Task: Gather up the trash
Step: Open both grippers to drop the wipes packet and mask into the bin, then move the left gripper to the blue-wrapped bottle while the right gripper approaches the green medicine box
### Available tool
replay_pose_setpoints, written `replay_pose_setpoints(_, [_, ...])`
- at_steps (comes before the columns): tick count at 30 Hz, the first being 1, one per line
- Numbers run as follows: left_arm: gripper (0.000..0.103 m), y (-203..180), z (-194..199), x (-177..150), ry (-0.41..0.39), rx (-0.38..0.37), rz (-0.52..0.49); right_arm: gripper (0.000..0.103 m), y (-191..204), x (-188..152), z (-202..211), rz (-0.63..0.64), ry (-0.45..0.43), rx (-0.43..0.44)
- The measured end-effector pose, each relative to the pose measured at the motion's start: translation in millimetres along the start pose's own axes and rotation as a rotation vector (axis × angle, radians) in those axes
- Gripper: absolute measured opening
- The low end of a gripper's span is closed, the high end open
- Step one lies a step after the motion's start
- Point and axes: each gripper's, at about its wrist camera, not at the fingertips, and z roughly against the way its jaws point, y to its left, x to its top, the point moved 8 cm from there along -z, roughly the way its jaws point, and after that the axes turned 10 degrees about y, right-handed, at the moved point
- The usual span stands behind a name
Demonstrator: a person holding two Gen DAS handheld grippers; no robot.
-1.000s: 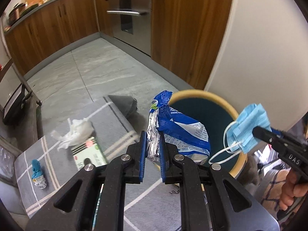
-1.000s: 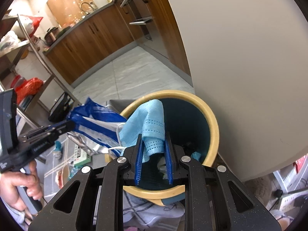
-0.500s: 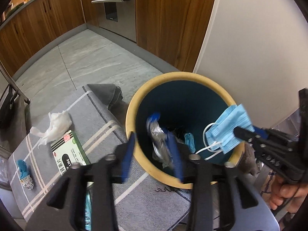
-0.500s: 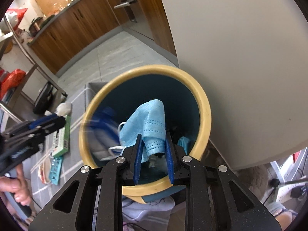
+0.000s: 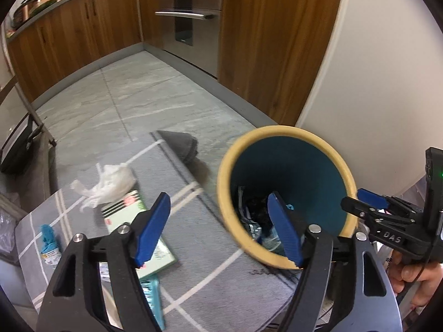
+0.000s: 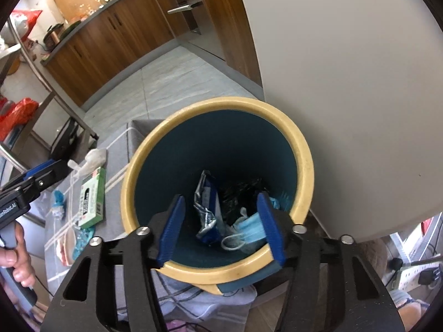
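A bin with a yellow rim (image 5: pixel 285 134) (image 6: pixel 303 152) and a teal inside stands at the edge of a grey striped rug (image 5: pixel 210 279). At its bottom lie a blue and silver snack bag (image 6: pixel 206 207) and a light blue face mask (image 6: pixel 249 228). My left gripper (image 5: pixel 218 197) hangs over the bin's left rim, its jaws opening with nothing between them. My right gripper (image 6: pixel 220 197) is above the bin's mouth, jaws opening. The mask lies loose below its right pad (image 6: pixel 270 229). On the rug are a white tissue (image 5: pixel 110 185), a green box (image 5: pixel 130 221) and a small blue wrapper (image 5: pixel 48 238).
A white wall (image 6: pixel 346 83) stands just behind the bin. Wooden cabinets (image 5: pixel 83 27) and an oven (image 5: pixel 188 13) line the grey tiled floor (image 5: pixel 152 96). A teal packet (image 5: pixel 151 290) lies under my left gripper. A power strip (image 6: pixel 415 274) sits at the lower right.
Both grippers have opened. The snack bag left the left jaws and the mask left the right jaws; both now lie inside the bin. The left gripper has drawn back to the left.
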Motion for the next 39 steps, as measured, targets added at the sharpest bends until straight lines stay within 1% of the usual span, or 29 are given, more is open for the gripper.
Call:
replay_pose_setpoints(5, [0.076,36.0,13.0,-6.6,-0.020,0.019,0.058,0.066,9.2,3.1,3.9,0.012,-0.011,0.016])
replay_pose_setpoints(12, [0.077,98.2,28.9,-24.0,-0.041,0.056,0.156,0.067,26.1,3.7,4.7,0.036,-0.012,0.034])
replay_pose_setpoints(22, [0.079,189.4,52.4,-61.0,-0.065,0.104,0.353,0.068,61.9,-0.3,-0.5,0.091,0.000,0.062])
replay_pose_setpoints(25, [0.079,214.5,54.4,-76.8,-0.055,0.127,0.399,0.068,72.8,-0.4,-2.4,0.104,0.004,0.071])
replay_pose_setpoints(33, [0.080,274.3,48.9,-118.8,-0.012,0.158,0.524,0.068,107.6,-2.7,-12.9,0.143,0.022,0.094])
replay_pose_setpoints(39, [0.080,296.7,28.2,-133.6,0.040,0.185,0.546,0.068,135.5,-9.7,-25.6,0.194,0.049,0.102])
